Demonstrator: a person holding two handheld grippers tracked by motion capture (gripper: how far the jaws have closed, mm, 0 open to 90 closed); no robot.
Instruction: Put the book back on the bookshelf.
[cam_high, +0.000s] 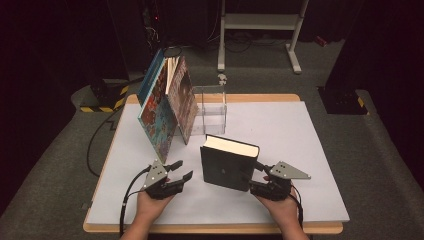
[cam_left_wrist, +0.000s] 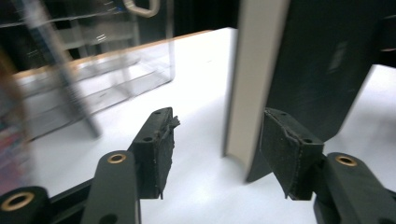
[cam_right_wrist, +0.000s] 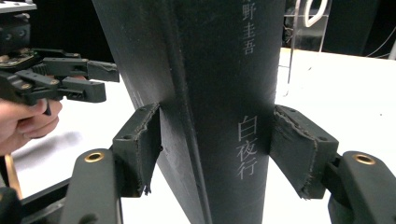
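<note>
The right gripper (cam_right_wrist: 217, 149) clamps the spine of the black book (cam_high: 227, 162) standing upright mid-table, the left gripper (cam_high: 176, 171) gaping empty beside it, so a loosened pinch could topple it.

Upright thick black hardcover book (cam_high: 229, 162) at table (cam_high: 310, 165) front, between both grippers; clear acrylic box (cam_high: 210, 110) behind it; leaning colourful picture books (cam_high: 167, 105) left of box.
</note>
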